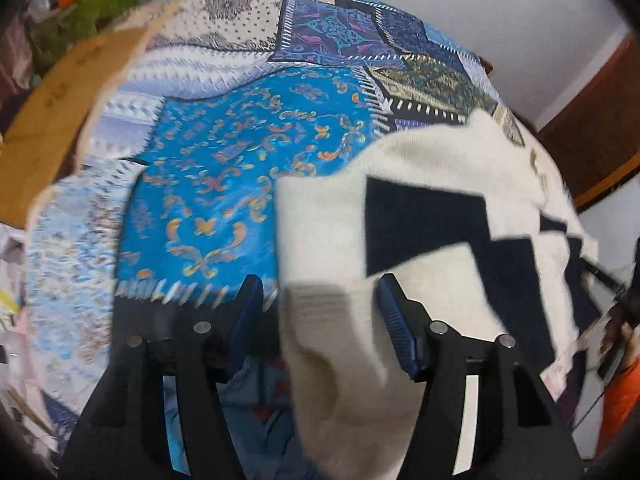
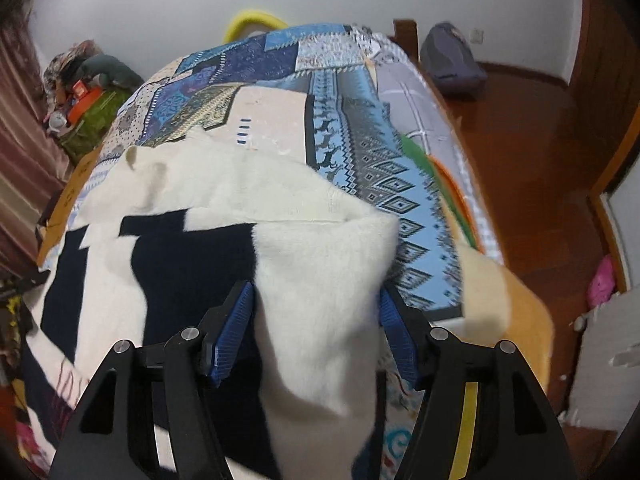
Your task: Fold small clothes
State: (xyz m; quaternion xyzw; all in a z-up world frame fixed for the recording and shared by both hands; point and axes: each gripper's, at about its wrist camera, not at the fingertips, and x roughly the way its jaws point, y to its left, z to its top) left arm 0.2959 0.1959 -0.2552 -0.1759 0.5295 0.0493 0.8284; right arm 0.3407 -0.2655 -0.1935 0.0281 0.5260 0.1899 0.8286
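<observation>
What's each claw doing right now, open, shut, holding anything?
Left claw: open wide, cream-and-navy garment between its fingers, not pinched.
Right claw: open wide, a cream fold of the same garment between its fingers, not clamped.

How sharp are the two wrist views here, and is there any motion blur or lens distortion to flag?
Left wrist view: motion blur smears the patchwork bedspread and the cream-and-navy garment; the left gripper is sharper; strong fisheye bulge, dark corners. Right wrist view: noticeably crisper, the garment only softened near the right gripper; same barrel distortion bending the floor; even lighting, no glare.
</observation>
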